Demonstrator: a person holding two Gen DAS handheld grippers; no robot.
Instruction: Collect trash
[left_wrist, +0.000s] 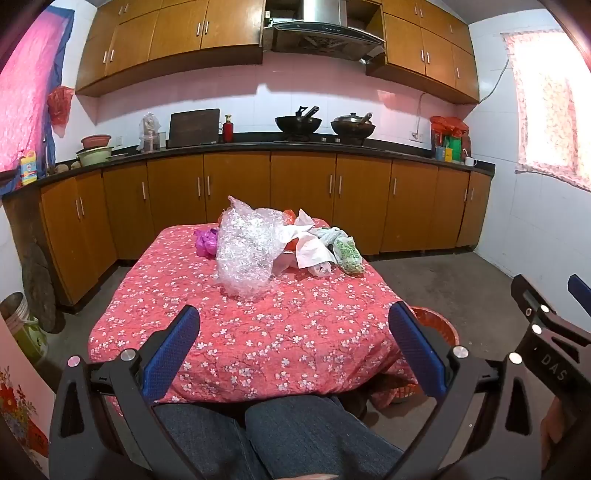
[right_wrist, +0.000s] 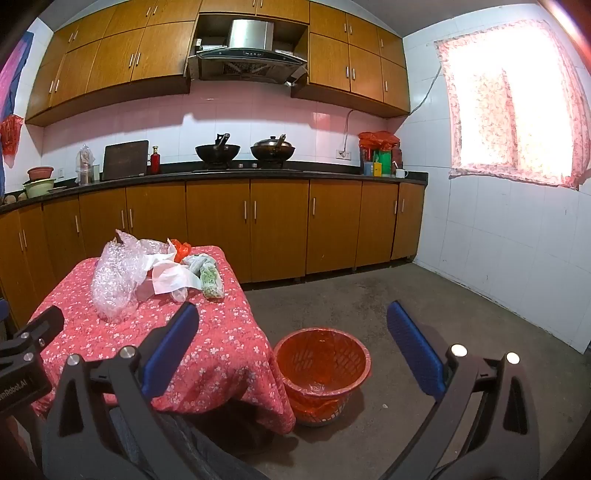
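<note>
A pile of trash lies at the far end of a table with a red flowered cloth (left_wrist: 258, 332) (right_wrist: 207, 332): clear bubble wrap (left_wrist: 245, 251) (right_wrist: 114, 280), a white plastic bag (left_wrist: 310, 247) (right_wrist: 170, 277), a green printed bag (left_wrist: 349, 254) (right_wrist: 211, 280), a purple bag (left_wrist: 205, 242) and an orange scrap (right_wrist: 181, 251). An orange waste basket (right_wrist: 321, 369) (left_wrist: 436, 325) with a liner stands on the floor at the table's right. My left gripper (left_wrist: 293, 350) is open and empty over the table's near end. My right gripper (right_wrist: 293, 350) is open and empty above the basket; it also shows in the left wrist view (left_wrist: 550, 295).
Wooden cabinets (right_wrist: 251, 229) and a dark counter with two woks (right_wrist: 273, 149) run along the far wall. A white tiled wall (right_wrist: 498, 258) with a curtained window is at the right. Concrete floor (right_wrist: 369, 302) lies between table and cabinets. The person's knees (left_wrist: 295, 432) are below the left gripper.
</note>
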